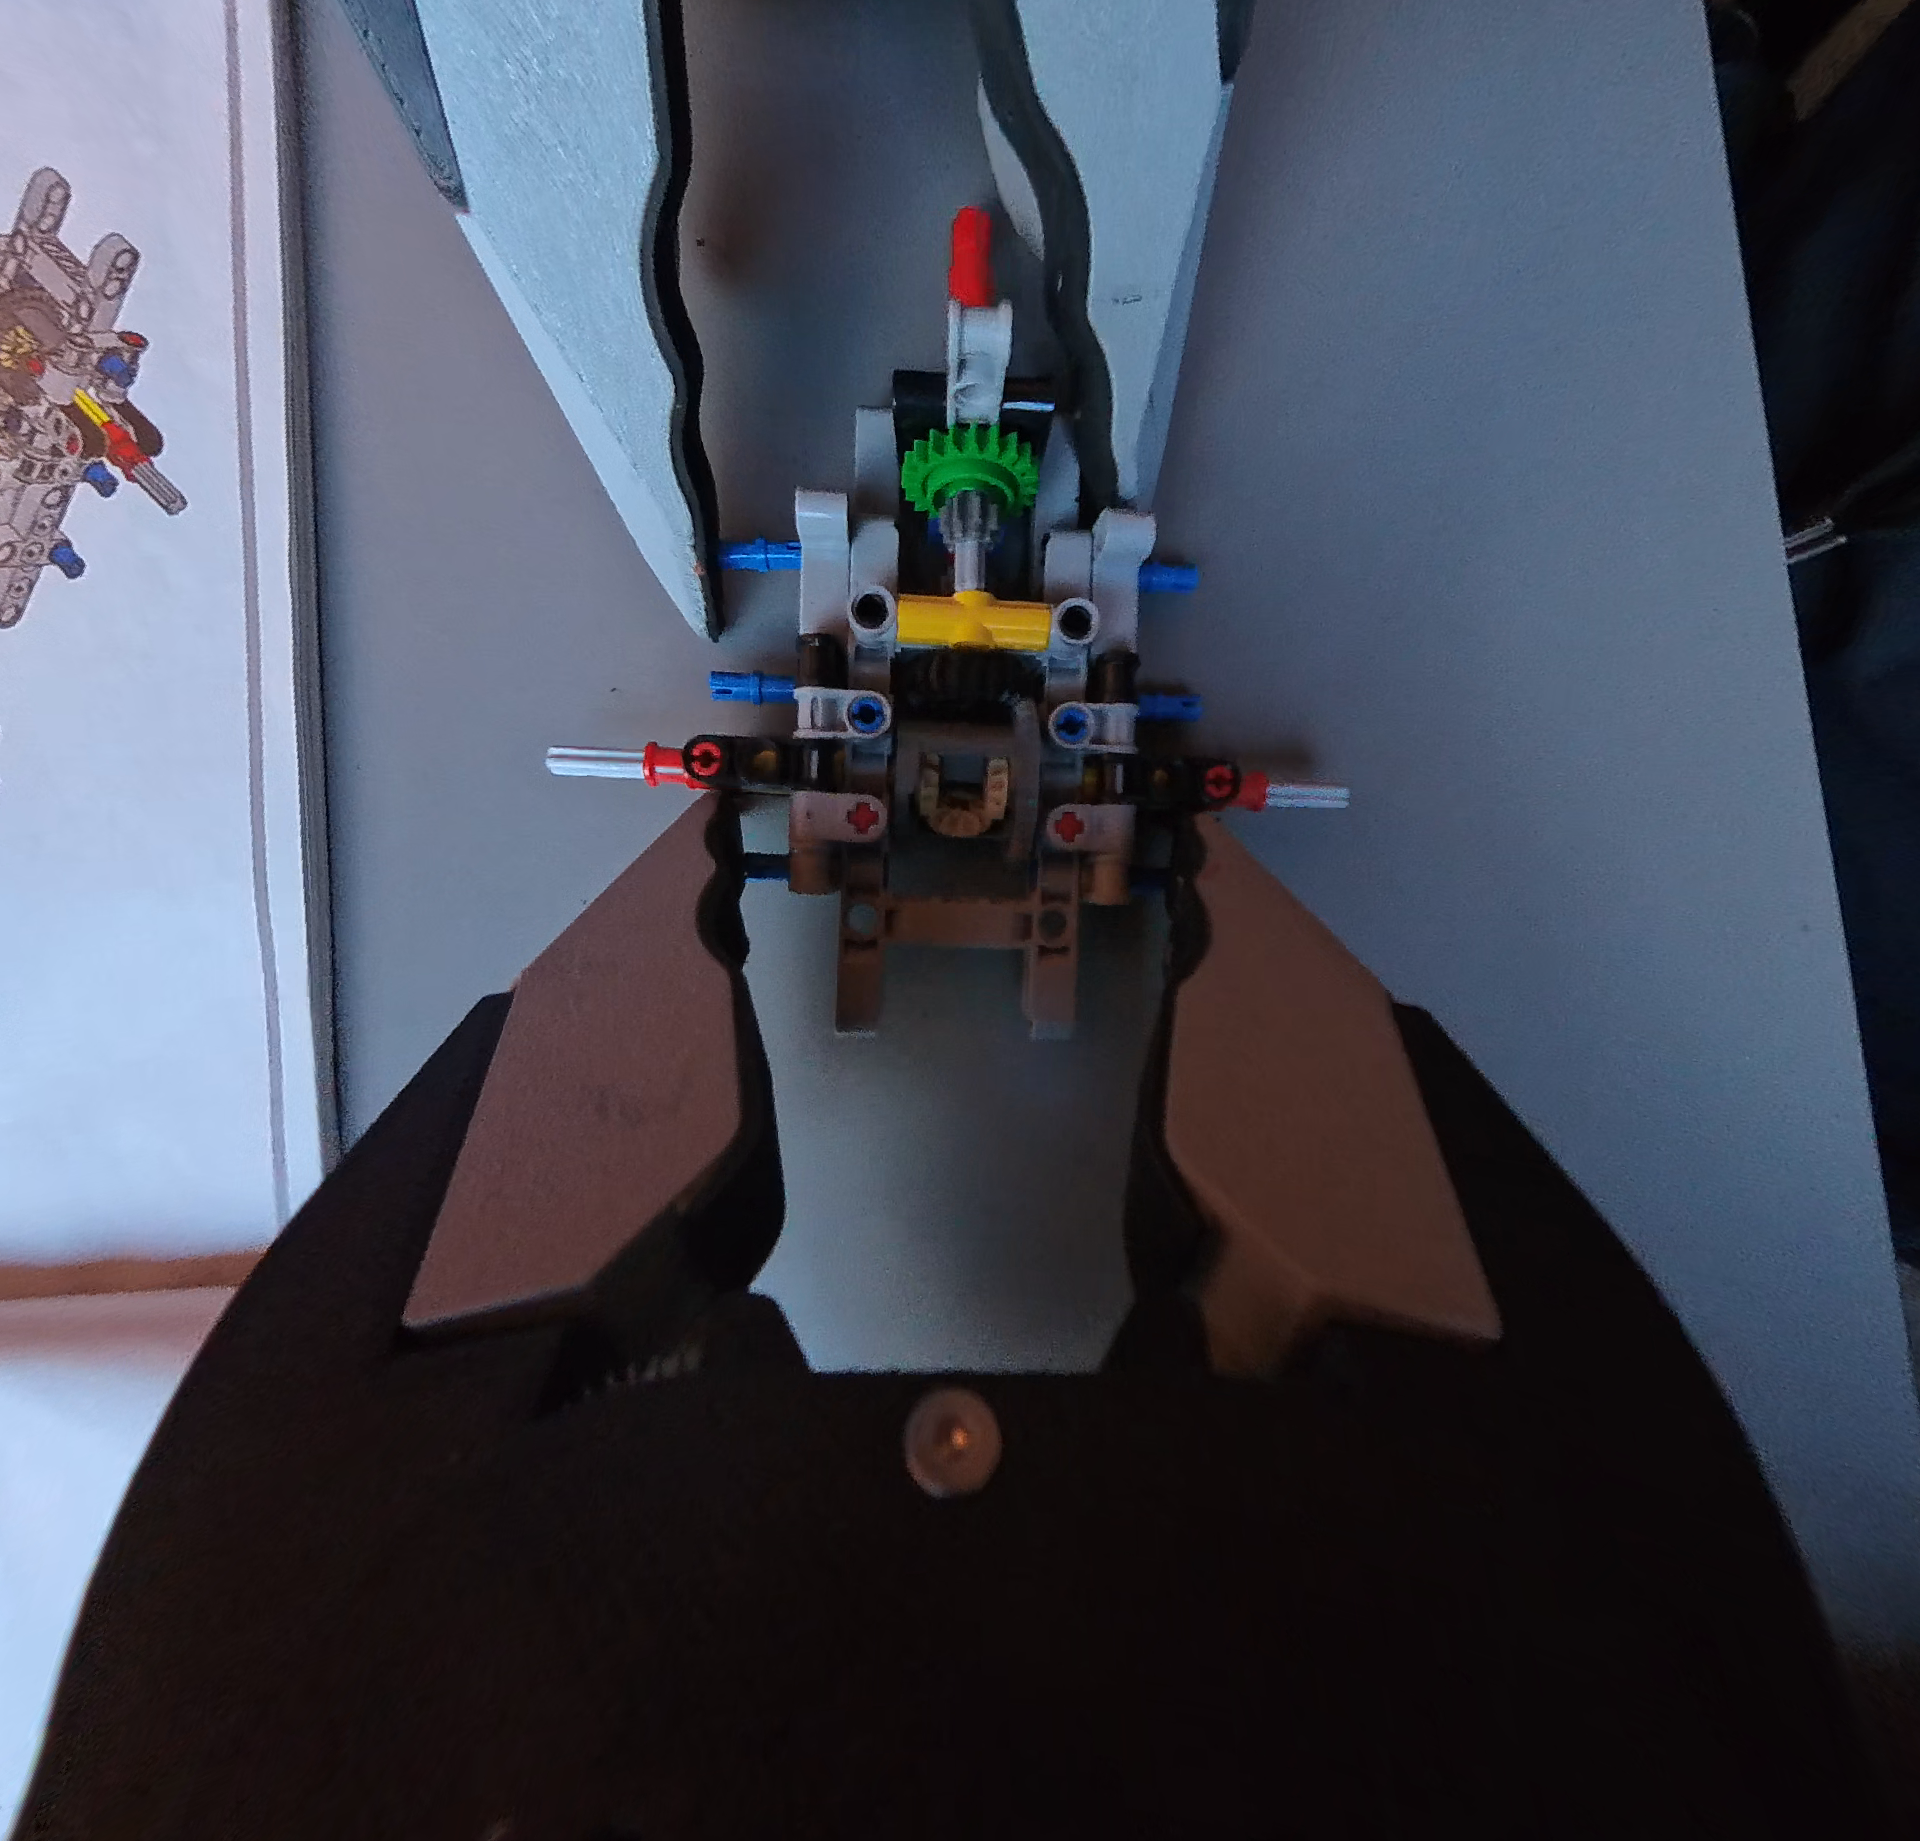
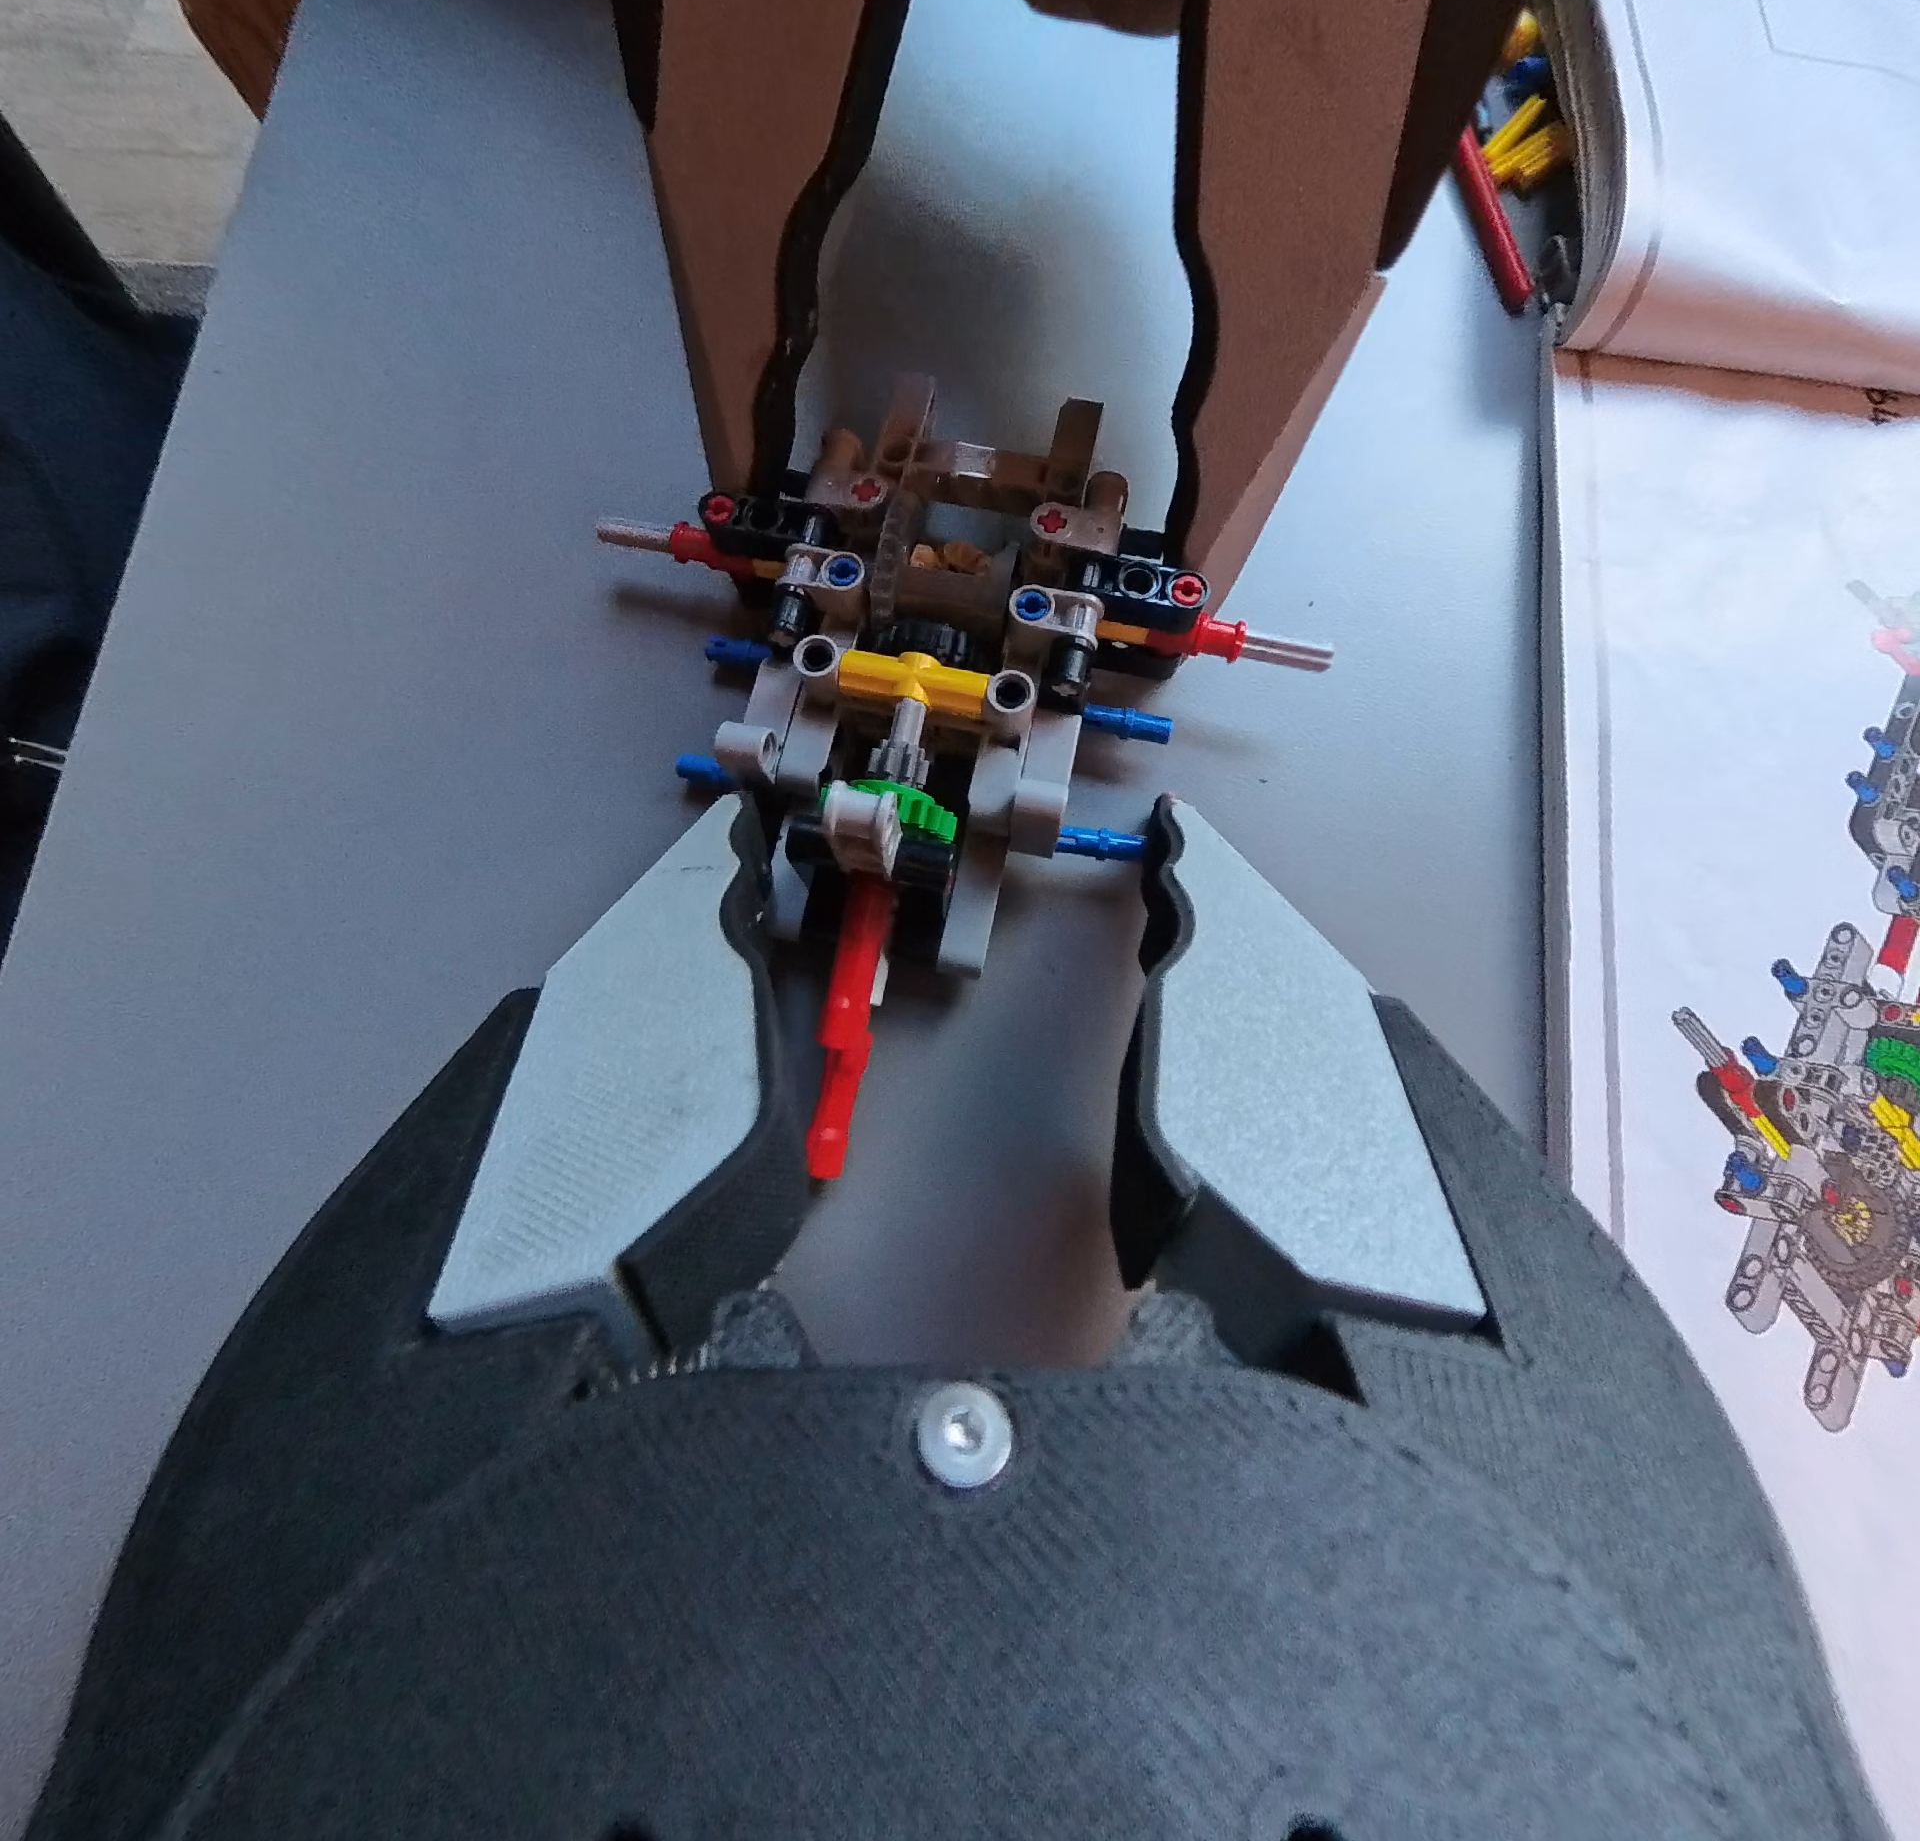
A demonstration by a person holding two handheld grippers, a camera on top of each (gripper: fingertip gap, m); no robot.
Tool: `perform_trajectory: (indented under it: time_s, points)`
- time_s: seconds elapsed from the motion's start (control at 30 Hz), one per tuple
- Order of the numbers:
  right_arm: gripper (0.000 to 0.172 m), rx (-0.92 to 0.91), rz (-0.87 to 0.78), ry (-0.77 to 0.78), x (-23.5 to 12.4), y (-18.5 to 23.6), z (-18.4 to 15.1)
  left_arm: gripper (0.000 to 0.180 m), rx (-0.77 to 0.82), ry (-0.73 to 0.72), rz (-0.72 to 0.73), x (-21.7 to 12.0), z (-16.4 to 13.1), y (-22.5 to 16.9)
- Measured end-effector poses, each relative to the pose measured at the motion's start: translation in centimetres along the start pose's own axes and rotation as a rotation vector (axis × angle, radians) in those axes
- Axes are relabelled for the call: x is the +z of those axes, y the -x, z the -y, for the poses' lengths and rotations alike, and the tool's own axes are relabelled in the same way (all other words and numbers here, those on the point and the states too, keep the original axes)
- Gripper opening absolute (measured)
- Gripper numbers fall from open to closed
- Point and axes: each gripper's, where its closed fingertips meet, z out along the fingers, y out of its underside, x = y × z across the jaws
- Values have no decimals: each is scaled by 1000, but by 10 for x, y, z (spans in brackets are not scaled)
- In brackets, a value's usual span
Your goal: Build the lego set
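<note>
Straddling the brick model (image 1: pixel 961 752), whose long axis runs straight ahead on the grey board (image 1: pixel 1455 856), the left gripper (image 1: pixel 954 820) pinches the model's near tan end across its blue pins (image 1: pixel 764 866).

Facing it from the opposite end, the right gripper (image 2: pixel 953 815) clamps the model beside the green gear (image 2: pixel 920 804), held low and level.

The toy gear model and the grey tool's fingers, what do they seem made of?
The toy gear model looks like moulded plastic: glossy, bright, uniform colours. The grey tool's fingers look like 3D-printed plastic, matte with fine layer lines; their wavy black pads may be rubber, though that is uncertain.
</note>
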Motion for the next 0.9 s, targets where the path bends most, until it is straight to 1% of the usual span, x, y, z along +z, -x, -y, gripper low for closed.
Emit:
perform_trajectory:
  time_s: [0.17, 0.33, 0.47, 0.63, 0.73, 0.83, 0.9]
  points:
    - [67, 23, -16, 21, 1, 1, 1, 78, 24, 10, -25, -1, -2, -1]
    - [66, 56, -22, 4, 1, 1, 1, 78, 16, 27, -22, -1, -2, -1]
    - [66, 74, -35, 29, 2, 3, 1, 77, 10, 37, -22, -2, -2, -2]
    - [67, 52, -24, 5, 3, 3, 3, 78, 20, 6, -16, -2, -3, -4]
    - [68, 23, -33, 47, 2, 3, 2, 79, 23, -12, -8, -2, -3, -5]
    - [81, -82, -142, 44, -7, -3, 3, 79, 13, -19, 3, -2, -2, -6]
    - [83, -86, -151, 33, -15, -2, 4, 79, 9, -26, 7, -2, -2, -6]
